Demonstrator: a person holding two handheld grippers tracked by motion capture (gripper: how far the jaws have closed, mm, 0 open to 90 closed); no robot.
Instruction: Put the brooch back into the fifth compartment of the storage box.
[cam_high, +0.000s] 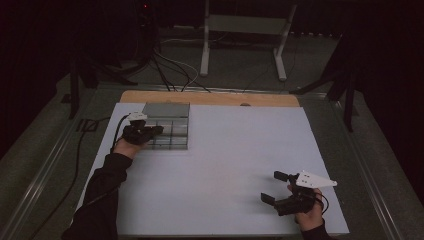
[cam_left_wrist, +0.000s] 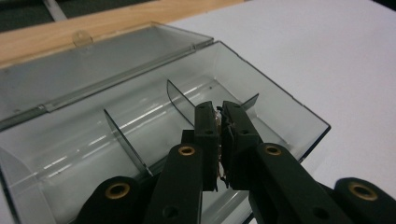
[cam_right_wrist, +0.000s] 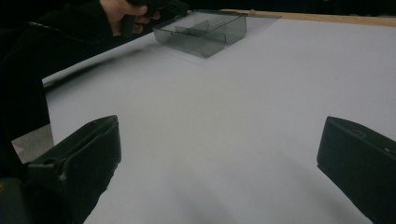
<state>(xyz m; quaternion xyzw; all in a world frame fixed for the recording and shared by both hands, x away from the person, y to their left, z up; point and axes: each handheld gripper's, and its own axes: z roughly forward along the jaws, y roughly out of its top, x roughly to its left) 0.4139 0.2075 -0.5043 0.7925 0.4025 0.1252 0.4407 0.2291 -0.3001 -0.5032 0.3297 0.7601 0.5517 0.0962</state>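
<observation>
A clear grey plastic box (cam_high: 170, 135) with dividers lies at the table's far left, its lid (cam_high: 166, 110) folded open behind it. My left gripper (cam_high: 159, 129) hangs over the box's left side. In the left gripper view its jaws (cam_left_wrist: 220, 109) are pressed together above a middle compartment of the box (cam_left_wrist: 285, 112), with a small thin object pinched between the pads; I cannot make out what it is. My right gripper (cam_high: 271, 186) rests low near the front right of the white sheet, jaws wide apart (cam_right_wrist: 219, 140) and nothing between them. The box (cam_right_wrist: 201, 30) lies far ahead of it.
A white sheet (cam_high: 230, 160) covers the table; a wooden edge (cam_high: 210, 97) runs along its far side. Cables and a metal stand (cam_high: 240, 30) are on the floor beyond. The box's compartments look bare.
</observation>
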